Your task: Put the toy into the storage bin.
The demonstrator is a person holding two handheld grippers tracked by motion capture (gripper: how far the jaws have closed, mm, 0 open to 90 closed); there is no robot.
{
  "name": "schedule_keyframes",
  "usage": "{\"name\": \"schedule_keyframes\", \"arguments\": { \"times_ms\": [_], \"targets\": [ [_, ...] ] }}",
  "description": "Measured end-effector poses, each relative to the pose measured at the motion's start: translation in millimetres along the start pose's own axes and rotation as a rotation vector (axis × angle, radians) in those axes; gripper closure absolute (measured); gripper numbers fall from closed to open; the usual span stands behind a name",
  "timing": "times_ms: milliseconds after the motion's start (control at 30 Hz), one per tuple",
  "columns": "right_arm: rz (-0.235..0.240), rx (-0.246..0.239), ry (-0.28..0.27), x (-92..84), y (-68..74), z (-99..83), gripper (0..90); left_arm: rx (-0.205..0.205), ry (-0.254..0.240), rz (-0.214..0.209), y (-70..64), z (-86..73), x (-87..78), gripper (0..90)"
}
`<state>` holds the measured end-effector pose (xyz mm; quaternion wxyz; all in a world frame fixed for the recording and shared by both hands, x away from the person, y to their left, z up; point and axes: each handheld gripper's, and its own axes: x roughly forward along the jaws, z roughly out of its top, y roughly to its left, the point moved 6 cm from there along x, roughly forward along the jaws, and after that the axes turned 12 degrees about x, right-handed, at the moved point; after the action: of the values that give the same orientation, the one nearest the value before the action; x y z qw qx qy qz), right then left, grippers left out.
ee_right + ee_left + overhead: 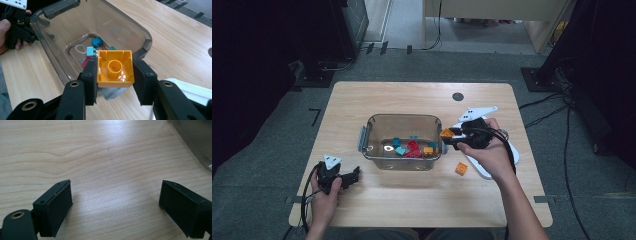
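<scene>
- Nearest the high camera, our left gripper (353, 176) rests on the wooden table (412, 200) at its front left corner, jaws spread wide with bare wood between them; its own view shows the two black pads (58, 206) well apart and clamped on nothing.
- Just right of centre, a small orange brick (461, 168) lies loose on the tabletop, between the tub and our right hand (487, 152).
- Under that hand sits a white tray (484, 172), its edge showing beside the wrist.
- Our right gripper (447, 135) holds an orange building brick (115, 69) pinched between both pads, jaws partly closed on its sides; the hollow underside with its round tube faces the gripper's camera.
- We see the held brick at the right rim of the clear plastic tub (377, 122), just above the edge rather than inside it.
- Inside the tub lie more pieces: a red cluster (413, 149), teal bricks (398, 146) and another orange brick (428, 150), grouped toward the right half of the floor.
- Grey latch handle (362, 138) sticks out from the tub's left end.
- Farther back, a dark round grommet (457, 96) marks the tabletop near the far edge.
</scene>
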<state>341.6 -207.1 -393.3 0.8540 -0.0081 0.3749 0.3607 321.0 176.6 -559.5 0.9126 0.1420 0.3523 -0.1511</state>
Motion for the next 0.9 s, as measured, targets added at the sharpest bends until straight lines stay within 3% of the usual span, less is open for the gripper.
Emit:
{"name": "schedule_keyframes", "arguments": {
  "times_ms": [500,900],
  "targets": [
    [0.032,-0.032,0.037,34.6,15.5,10.7,59.9,0.000,-0.001,0.000,0.0,0.1,0.1,11.2],
    [0.048,-0.027,0.065,63.3,22.3,15.3,59.9,0.000,-0.001,0.000,0.1,0.1,0.2,11.1]
  ]
}}
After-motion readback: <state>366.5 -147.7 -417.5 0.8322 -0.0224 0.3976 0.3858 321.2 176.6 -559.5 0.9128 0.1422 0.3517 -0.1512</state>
